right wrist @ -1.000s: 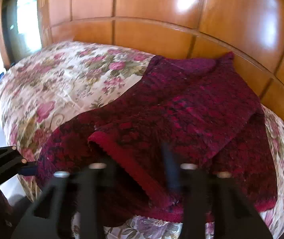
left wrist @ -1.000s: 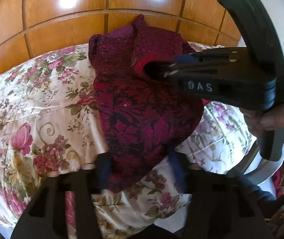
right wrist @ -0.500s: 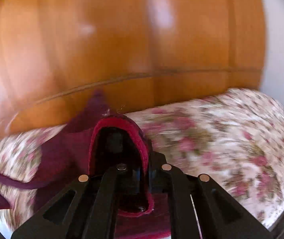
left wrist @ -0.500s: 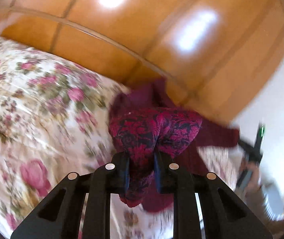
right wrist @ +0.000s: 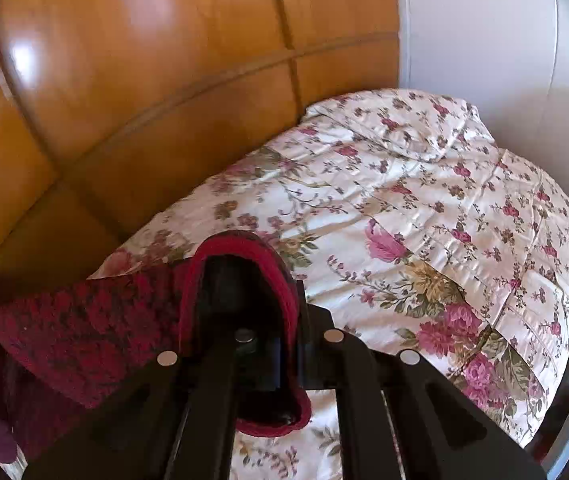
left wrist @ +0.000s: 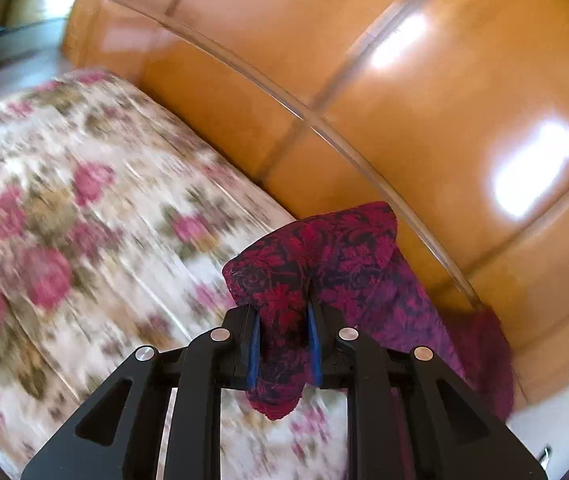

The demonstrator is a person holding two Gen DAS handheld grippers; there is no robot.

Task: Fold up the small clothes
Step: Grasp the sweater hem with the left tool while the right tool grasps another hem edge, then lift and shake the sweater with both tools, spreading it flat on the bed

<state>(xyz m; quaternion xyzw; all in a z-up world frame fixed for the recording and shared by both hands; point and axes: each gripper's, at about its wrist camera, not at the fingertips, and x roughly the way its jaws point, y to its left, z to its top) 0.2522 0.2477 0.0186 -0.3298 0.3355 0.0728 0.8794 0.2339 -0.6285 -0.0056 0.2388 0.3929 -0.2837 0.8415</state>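
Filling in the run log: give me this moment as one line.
left gripper: shut on garment | right gripper: shut on garment hem | garment: lifted above floral bedspread | fold: not yet done

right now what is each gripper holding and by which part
Both hold the dark red garment: the left gripper pinches a bunched fold of its patterned cloth, the right gripper its red-trimmed edge.

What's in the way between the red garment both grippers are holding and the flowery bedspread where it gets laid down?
Nothing visible. The left gripper and right gripper each pinch the dark red floral garment above the floral bedspread, whose visible surface carries nothing else.
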